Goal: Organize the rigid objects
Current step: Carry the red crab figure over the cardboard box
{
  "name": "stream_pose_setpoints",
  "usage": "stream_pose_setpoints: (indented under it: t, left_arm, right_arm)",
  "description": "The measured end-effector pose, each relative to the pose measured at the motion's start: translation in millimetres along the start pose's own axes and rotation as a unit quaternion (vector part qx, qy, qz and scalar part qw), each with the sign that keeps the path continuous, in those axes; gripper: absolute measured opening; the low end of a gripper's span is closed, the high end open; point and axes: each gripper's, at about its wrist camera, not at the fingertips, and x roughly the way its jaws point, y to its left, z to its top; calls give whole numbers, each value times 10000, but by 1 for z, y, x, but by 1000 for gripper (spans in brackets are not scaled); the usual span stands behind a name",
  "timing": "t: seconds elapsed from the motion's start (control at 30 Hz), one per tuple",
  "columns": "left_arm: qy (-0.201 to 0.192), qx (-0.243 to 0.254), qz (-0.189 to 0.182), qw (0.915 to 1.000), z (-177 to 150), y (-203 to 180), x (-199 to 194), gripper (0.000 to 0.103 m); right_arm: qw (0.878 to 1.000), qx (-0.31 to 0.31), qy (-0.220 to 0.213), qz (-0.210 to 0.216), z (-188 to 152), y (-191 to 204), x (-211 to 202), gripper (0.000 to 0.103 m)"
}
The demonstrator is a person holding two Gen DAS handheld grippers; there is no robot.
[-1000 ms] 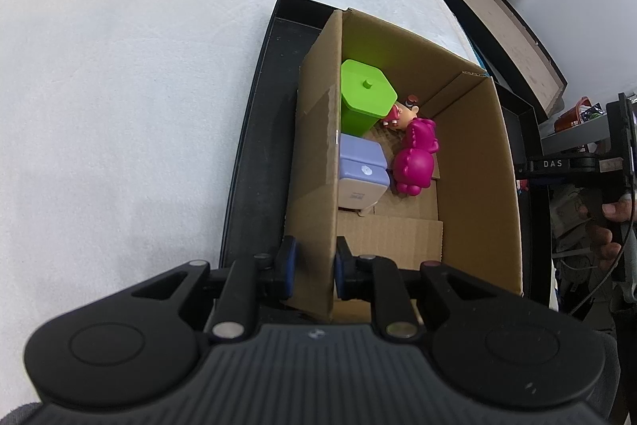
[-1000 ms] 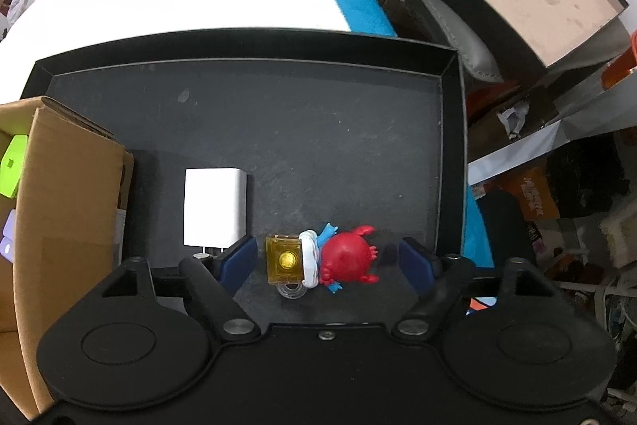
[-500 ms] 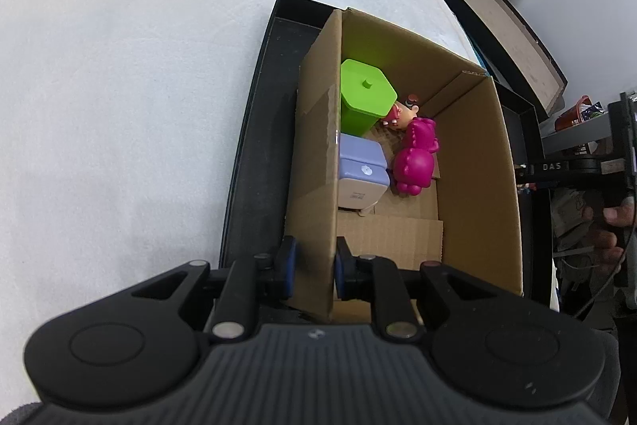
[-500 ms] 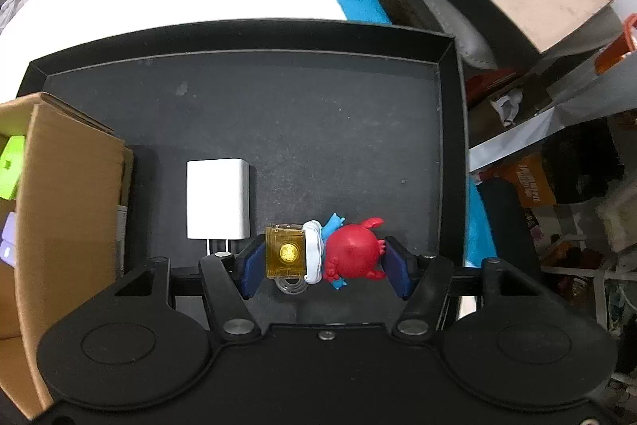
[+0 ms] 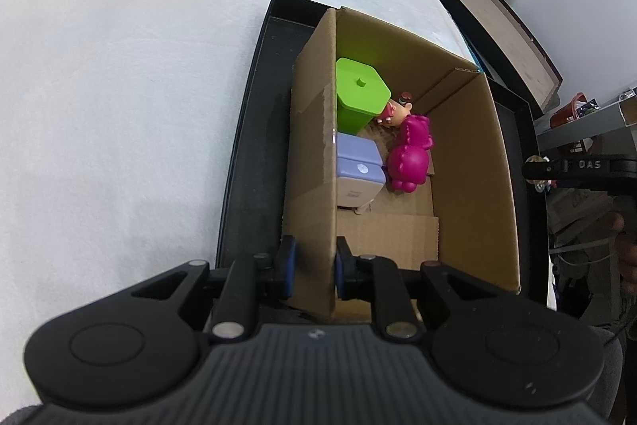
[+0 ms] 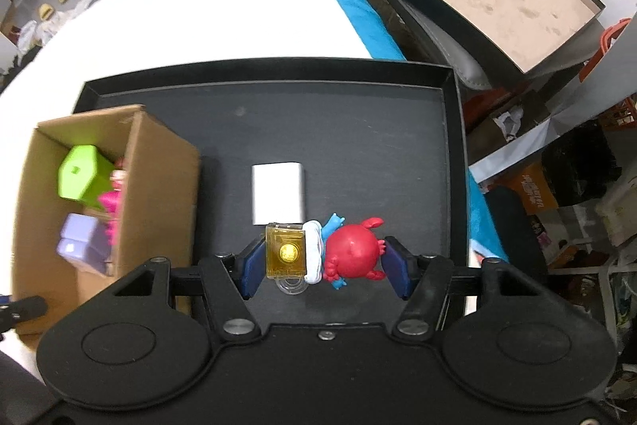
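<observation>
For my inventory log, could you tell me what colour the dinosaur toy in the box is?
Magenta pink: the dinosaur toy shows best in the left wrist view.

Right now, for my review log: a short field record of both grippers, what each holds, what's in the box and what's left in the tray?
left gripper: shut on cardboard box wall
right gripper: shut on red crab toy with amber block
in box: green container, lavender case, magenta figure, small doll partly hidden
black tray: holds the box and a white charger
surface: white cloth
</observation>
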Motion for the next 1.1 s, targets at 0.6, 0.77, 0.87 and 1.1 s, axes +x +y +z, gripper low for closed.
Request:
stream_pose_setpoints:
  t: [0.6, 0.77, 0.87, 1.1]
  left_arm:
    - [-38, 55, -94, 9999, -1, -1, -5, 19]
    - [-101, 2, -168, 9998, 0, 0, -8, 19]
    - [-124, 2, -197, 9997, 0, 0, -9, 18]
    - [-183, 10, -261, 9995, -1, 1, -11, 17]
  right_arm:
    - [9982, -79, -449, 400, -8, 55, -50, 59]
    - [9974, -209, -522, 454, -6, 71, -59, 59]
    - [9968, -303, -558, 477, -5, 80, -64, 59]
    - [9952, -476, -597, 606, -7, 101, -74, 59]
